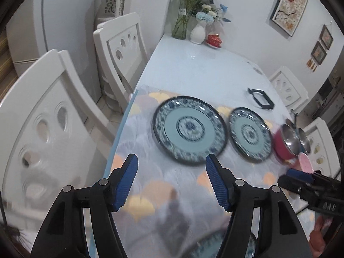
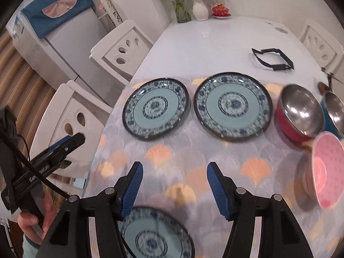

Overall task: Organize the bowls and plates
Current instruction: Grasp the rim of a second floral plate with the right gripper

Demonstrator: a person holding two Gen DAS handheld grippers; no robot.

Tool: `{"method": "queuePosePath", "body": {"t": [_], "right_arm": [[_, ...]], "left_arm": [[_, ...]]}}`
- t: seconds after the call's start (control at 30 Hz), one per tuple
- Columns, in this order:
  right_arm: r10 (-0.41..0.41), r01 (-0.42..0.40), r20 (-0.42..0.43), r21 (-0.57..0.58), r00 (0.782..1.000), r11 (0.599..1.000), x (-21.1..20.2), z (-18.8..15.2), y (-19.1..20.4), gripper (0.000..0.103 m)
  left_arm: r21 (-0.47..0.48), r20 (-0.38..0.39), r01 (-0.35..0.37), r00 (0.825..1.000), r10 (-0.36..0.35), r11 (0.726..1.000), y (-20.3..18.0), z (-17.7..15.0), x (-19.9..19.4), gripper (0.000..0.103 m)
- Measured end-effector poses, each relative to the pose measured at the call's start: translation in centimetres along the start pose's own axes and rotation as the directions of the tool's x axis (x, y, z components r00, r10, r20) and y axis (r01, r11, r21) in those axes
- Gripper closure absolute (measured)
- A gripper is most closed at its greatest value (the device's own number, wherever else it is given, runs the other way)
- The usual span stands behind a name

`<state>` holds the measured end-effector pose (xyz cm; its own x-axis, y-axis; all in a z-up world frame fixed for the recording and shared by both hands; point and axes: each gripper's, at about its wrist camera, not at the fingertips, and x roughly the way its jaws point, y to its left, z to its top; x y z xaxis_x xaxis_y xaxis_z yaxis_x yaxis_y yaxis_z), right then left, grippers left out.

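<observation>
On placemat (image 2: pixel 172 163) | plates (image 2: pixel 155 108) 3 | bowls (image 2: pixel 300 111) 3 | grippers (image 2: pixel 174 185) 2, agape

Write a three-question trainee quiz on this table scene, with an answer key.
1. True or false: the right gripper is shut on a plate.
2. How many blue patterned plates lie on the tablecloth in the right wrist view?
3. Which bowl stands nearest the right-hand far plate? A) red bowl B) pink bowl C) blue bowl

Key:
1. False; its jaws are open and hold nothing.
2. Three: the left-hand far plate, the right-hand far plate, and the near plate under the gripper.
3. A
</observation>
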<state>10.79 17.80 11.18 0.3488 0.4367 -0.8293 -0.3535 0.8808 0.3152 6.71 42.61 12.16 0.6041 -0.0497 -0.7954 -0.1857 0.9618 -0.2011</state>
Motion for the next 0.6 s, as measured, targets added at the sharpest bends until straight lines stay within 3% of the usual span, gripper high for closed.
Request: {"method": "queuePosePath", "body": {"t": [0.27,0.6], "right_arm": [[0.032,-0.029,-0.097,0.03,0.995,0.999,7.8,2.8,-1.3,0.047],[0.06,-0.057,-0.146,0.025,0.987,0.998,13.3,5.4,-2.1,0.052]], "left_arm": [[-0.135,-0.106,0.028,0.994,-0.042,0.99,2.2,2.7,8.6,0.045],[-0.108,-0.142,0.006,0.99,-0.021,0.994,2.8,4.6,13.7,0.058]]}}
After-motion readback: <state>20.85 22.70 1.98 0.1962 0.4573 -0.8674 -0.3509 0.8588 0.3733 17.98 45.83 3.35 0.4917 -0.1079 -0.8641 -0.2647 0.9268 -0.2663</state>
